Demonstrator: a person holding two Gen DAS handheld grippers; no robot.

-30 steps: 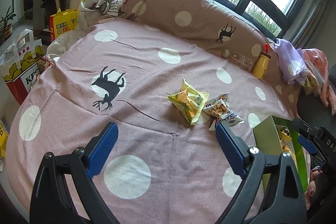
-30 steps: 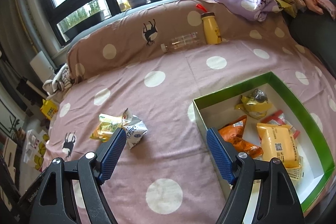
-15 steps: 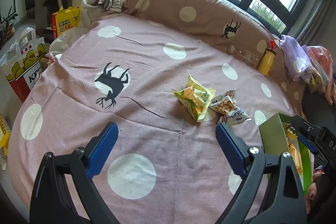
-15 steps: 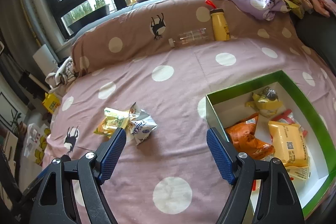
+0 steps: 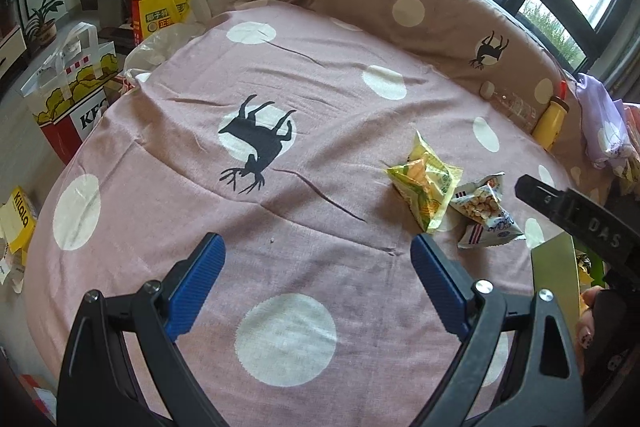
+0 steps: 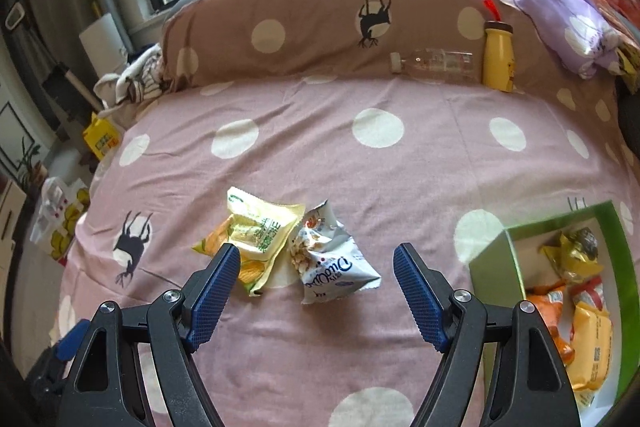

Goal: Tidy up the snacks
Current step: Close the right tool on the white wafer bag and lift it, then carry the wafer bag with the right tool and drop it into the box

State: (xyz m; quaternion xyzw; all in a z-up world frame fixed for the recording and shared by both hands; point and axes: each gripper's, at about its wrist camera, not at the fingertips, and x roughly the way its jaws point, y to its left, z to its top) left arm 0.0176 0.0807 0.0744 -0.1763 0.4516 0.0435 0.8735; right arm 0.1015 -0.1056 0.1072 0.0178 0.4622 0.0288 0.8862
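Note:
Two loose snack packs lie side by side on the pink dotted bedspread: a yellow-green pack and a white-blue pack. They also show in the left wrist view, the yellow-green pack and the white-blue pack. My right gripper is open and empty, just in front of the two packs. My left gripper is open and empty, left of them over bare bedspread. A green box at the right holds several snack packs.
A brown dotted bolster runs along the back of the bed, with a clear bottle and a yellow bottle against it. Lilac clothes lie at the back right. Paper bags stand on the floor at the left.
My right gripper has swung left from the green box to face the two loose packs. My left gripper has shifted a little left. Both stay open.

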